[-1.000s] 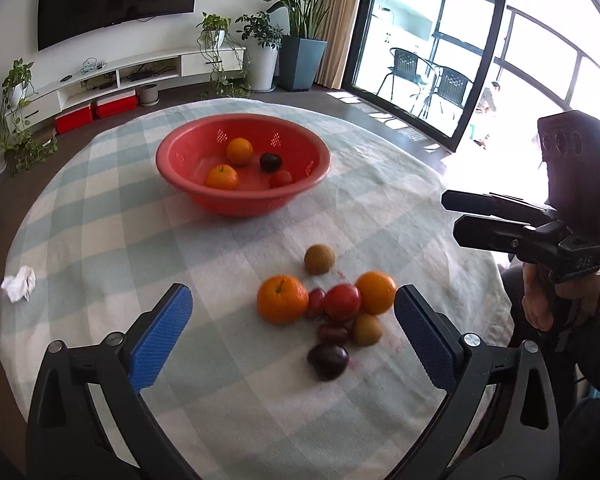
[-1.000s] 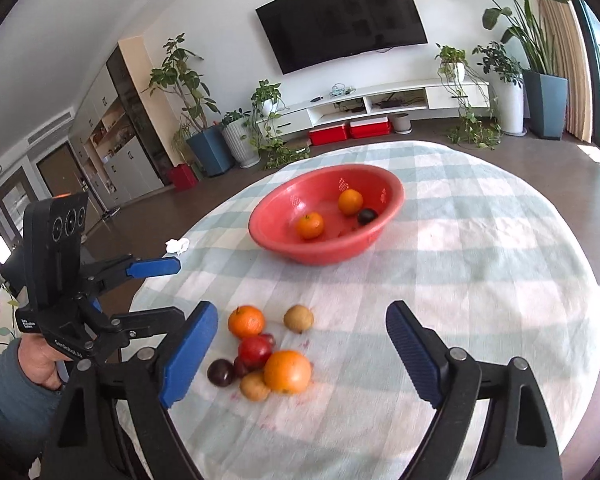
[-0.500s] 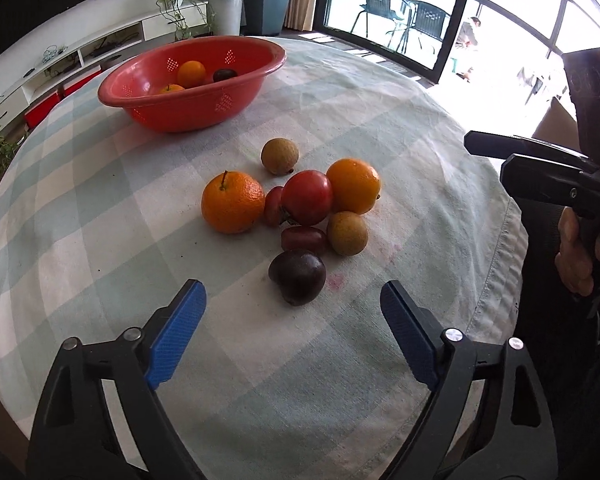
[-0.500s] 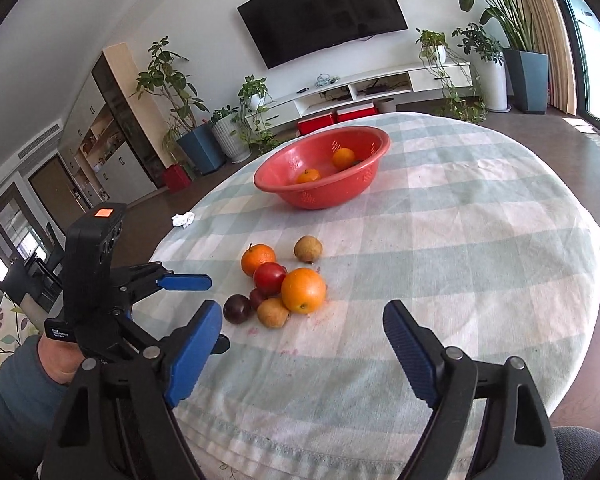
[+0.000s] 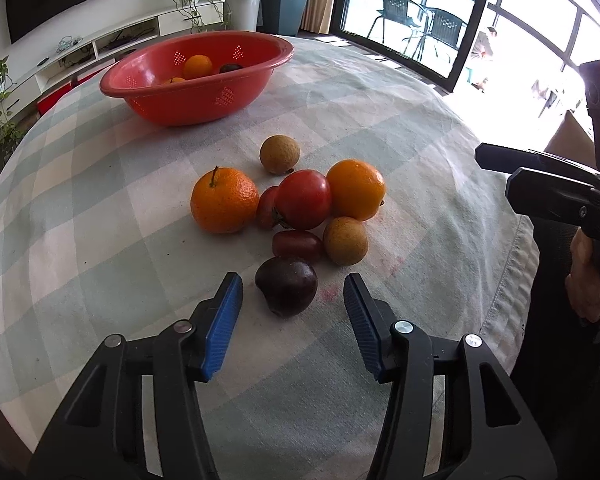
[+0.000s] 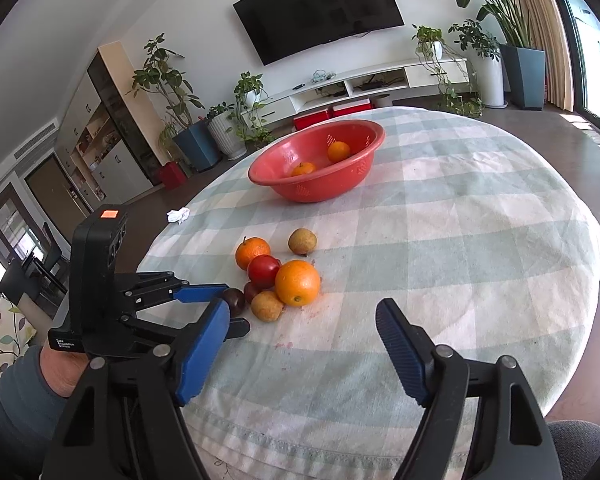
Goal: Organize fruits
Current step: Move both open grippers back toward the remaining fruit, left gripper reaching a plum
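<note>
Fruit is already held in the red basket (image 5: 196,80): two oranges and a dark plum can be seen there, so part of the sorting is judged done. Eight pieces are left clustered on the checked tablecloth (image 5: 420,128). The left gripper (image 5: 293,304) has just been closing, with the dark plum (image 5: 287,285) flanked but not yet pressed. The right gripper (image 6: 300,354) is held unclenched and empty, near the pile, having also narrowed slightly.
</note>
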Demonstrator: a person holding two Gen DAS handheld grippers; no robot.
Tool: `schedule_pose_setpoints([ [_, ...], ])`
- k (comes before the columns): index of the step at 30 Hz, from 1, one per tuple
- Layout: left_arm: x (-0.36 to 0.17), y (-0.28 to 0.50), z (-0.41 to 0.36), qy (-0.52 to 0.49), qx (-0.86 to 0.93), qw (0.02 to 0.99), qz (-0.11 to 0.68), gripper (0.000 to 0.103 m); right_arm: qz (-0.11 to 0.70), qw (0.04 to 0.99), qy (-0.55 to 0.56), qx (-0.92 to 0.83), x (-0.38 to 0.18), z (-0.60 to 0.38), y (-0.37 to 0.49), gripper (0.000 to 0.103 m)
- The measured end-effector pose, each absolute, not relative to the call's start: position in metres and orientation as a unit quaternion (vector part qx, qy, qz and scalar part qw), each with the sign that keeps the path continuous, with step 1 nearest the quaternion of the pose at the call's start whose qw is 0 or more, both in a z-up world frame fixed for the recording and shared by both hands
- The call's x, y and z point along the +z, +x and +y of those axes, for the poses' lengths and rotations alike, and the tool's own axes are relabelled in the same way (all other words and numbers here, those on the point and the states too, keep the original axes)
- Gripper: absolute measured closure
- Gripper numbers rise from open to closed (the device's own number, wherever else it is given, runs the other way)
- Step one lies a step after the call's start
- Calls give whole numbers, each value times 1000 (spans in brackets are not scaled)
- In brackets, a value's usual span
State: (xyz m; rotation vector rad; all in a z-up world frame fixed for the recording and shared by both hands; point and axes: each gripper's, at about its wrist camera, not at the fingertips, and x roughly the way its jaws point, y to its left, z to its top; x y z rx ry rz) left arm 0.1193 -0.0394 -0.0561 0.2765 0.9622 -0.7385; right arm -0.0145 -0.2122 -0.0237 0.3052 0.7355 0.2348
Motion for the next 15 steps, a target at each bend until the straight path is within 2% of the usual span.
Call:
schedule_pose_setpoints([
  [3, -56, 119, -39, 129, -340, 816, 450, 60, 356, 916, 148, 114, -24, -212, -15, 25],
  [9, -56, 116, -39, 129, -329, 821, 448, 61, 361, 915, 144, 112, -26, -211, -14, 27],
  [15, -56, 117, -35, 116, -316, 830, 445, 71, 364, 914, 138, 113, -28, -210, -13, 31],
])
